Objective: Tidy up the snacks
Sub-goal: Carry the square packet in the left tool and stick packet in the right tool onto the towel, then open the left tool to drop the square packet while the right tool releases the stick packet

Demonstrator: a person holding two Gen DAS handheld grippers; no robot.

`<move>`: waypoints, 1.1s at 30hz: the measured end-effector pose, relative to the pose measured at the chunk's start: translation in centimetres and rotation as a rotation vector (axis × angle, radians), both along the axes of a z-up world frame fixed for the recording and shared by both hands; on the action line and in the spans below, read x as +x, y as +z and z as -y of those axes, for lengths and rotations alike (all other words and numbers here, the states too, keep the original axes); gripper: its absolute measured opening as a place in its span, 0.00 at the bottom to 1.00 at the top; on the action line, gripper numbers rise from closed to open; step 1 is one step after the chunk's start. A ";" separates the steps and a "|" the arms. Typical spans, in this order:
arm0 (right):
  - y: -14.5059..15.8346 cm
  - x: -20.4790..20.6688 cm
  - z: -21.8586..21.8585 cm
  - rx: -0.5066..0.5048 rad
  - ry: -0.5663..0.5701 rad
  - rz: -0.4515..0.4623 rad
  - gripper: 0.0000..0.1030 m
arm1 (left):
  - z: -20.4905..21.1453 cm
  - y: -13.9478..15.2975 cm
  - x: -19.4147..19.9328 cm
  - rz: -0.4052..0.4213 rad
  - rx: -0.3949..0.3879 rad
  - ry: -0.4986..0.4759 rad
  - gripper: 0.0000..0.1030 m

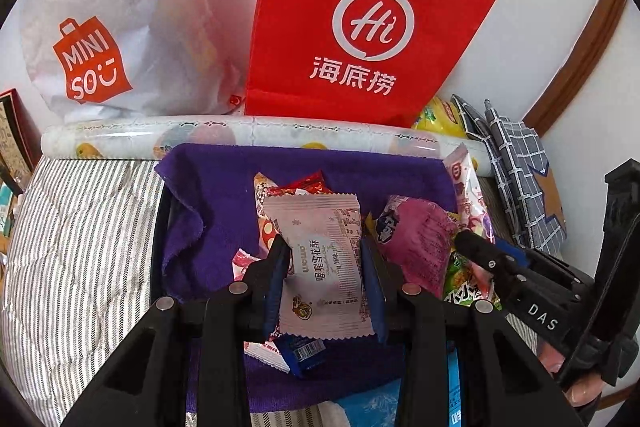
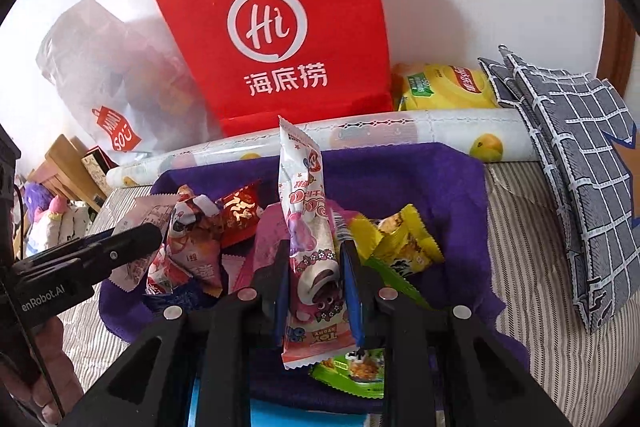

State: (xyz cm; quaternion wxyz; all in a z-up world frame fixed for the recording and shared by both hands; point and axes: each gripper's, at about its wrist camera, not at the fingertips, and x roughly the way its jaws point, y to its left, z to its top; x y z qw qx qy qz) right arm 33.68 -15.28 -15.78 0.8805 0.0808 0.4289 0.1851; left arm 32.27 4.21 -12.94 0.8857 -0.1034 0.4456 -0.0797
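Observation:
A pile of wrapped snacks lies on a purple towel [image 1: 224, 187] lining a bin. My left gripper [image 1: 325, 259] is shut on a pale pink snack packet [image 1: 320, 259] with Chinese print, held above the pile. My right gripper [image 2: 314, 275] is shut on a tall pink-and-white strawberry-bear snack packet [image 2: 306, 211] that stands upright between the fingers. The same tall packet shows in the left wrist view [image 1: 464, 187] at the right. Under them lie a magenta packet [image 1: 416, 235], yellow packets [image 2: 404, 239], a green packet [image 2: 352, 371] and red packets [image 2: 240, 211].
A red paper bag [image 1: 360, 19] and a white Miniso plastic bag [image 1: 104, 39] stand behind against the wall. A patterned roll [image 1: 248, 135] lies across the back. A grey checked cloth bag [image 2: 580, 155] leans at right, a yellow packet [image 2: 444, 87] behind it. Striped bedding [image 1: 76, 227] surrounds the bin.

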 end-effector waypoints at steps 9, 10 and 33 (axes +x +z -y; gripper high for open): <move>2.2 -0.1 0.0 -0.028 -0.004 0.060 0.22 | 0.2 1.9 0.1 0.039 0.013 -0.004 0.35; 2.2 -0.1 0.1 -0.017 -0.005 0.062 0.22 | 0.2 1.8 0.2 0.038 0.007 -0.005 0.35; -0.4 0.2 0.5 -0.027 0.030 -0.021 0.22 | 1.0 -1.6 1.2 -0.040 0.008 -0.037 0.35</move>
